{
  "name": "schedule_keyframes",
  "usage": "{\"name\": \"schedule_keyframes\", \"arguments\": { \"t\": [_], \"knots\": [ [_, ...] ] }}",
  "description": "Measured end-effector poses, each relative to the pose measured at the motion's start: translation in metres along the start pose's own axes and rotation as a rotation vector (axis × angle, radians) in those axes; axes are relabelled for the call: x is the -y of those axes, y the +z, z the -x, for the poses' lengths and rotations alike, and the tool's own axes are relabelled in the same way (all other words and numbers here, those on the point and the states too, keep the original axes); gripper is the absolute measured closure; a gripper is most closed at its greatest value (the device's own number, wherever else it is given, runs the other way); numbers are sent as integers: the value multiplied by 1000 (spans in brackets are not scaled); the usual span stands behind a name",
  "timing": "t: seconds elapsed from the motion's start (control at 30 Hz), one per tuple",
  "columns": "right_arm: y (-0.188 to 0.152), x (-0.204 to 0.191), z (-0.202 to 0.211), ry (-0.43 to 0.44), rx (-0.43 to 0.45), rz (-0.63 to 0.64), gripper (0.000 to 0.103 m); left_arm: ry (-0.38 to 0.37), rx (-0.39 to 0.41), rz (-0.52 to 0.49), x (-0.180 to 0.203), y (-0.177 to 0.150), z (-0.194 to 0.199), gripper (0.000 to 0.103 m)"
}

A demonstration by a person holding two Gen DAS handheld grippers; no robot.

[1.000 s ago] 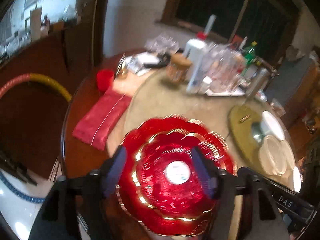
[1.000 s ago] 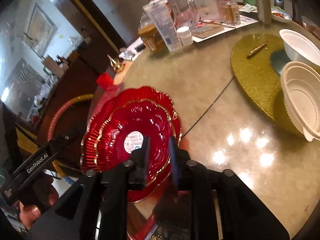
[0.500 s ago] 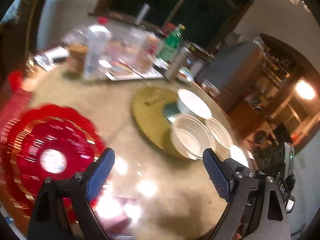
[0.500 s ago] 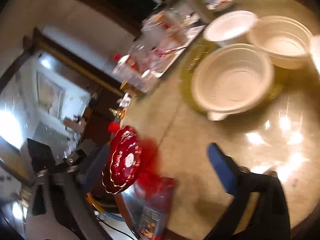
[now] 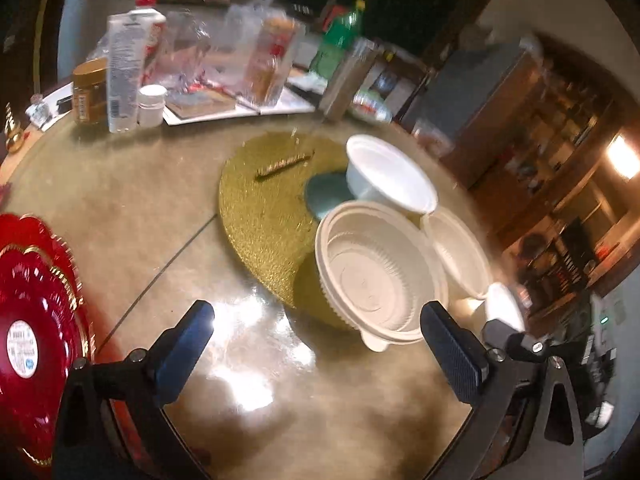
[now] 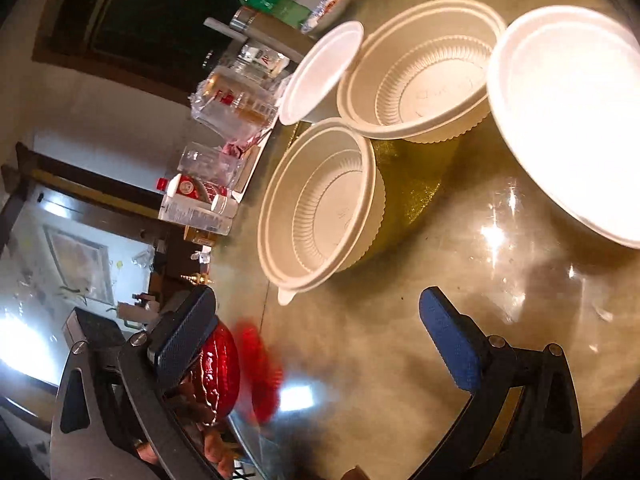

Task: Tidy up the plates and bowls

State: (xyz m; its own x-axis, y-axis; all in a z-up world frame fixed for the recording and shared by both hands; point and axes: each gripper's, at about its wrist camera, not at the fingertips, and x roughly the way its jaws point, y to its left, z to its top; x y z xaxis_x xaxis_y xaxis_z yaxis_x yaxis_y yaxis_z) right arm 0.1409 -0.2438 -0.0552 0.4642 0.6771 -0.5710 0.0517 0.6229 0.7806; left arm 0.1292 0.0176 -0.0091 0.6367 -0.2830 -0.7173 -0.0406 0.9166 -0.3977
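A stack of red scalloped plates [image 5: 28, 344] with gold trim lies on the round table at the left edge of the left wrist view; the right wrist view shows the red plates [image 6: 222, 364] behind the left finger. Several white bowls stand on and around a gold placemat [image 5: 264, 208]: a ribbed bowl [image 5: 376, 276] nearest, a smooth bowl [image 5: 392, 178] behind it. My left gripper [image 5: 316, 316] hovers just before the ribbed bowl, its jaws opening with nothing between them. My right gripper [image 6: 316, 298] is open and empty, short of a ribbed bowl [image 6: 320, 204].
Bottles [image 5: 124, 72], a jar and clear packaging crowd the table's far side. A thin gold stick [image 5: 284, 166] and a teal disc [image 5: 326, 196] lie on the placemat. A large smooth bowl [image 6: 568, 120] sits at the right near the table edge.
Both grippers swung right, from the red plates to the white bowls. The right gripper let go of the plate rim and opened wide. The left jaws widened.
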Motion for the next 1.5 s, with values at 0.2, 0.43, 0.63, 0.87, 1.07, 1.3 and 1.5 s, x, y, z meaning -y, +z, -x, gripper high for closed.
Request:
{"name": "schedule_keyframes", "arguments": {
  "t": [0.2, 0.43, 0.63, 0.87, 1.07, 1.3, 1.5],
  "knots": [
    [15, 3, -15, 31, 9, -50, 0, 66, -50, -7, 9, 4, -25, 0],
    [26, 6, -22, 16, 15, -59, 0, 126, -66, 33, 9, 14, -46, 1],
    [36, 9, -25, -46, 28, -53, 44, 179, -32, 30, 15, 20, -53, 2],
    [39, 13, -29, -64, 39, -55, 59, 243, -76, 1, 16, 19, -72, 42],
    [39, 10, -35, -88, 23, -21, 82, 268, -98, -24, 17, 14, -80, 68],
    [34, 7, -37, -74, 16, 15, 89, 287, -85, -73, 24, 6, -72, 86],
    [30, 2, -39, -58, 8, 35, 90, 296, -78, -73, 19, 1, -64, 86]
  ]
}}
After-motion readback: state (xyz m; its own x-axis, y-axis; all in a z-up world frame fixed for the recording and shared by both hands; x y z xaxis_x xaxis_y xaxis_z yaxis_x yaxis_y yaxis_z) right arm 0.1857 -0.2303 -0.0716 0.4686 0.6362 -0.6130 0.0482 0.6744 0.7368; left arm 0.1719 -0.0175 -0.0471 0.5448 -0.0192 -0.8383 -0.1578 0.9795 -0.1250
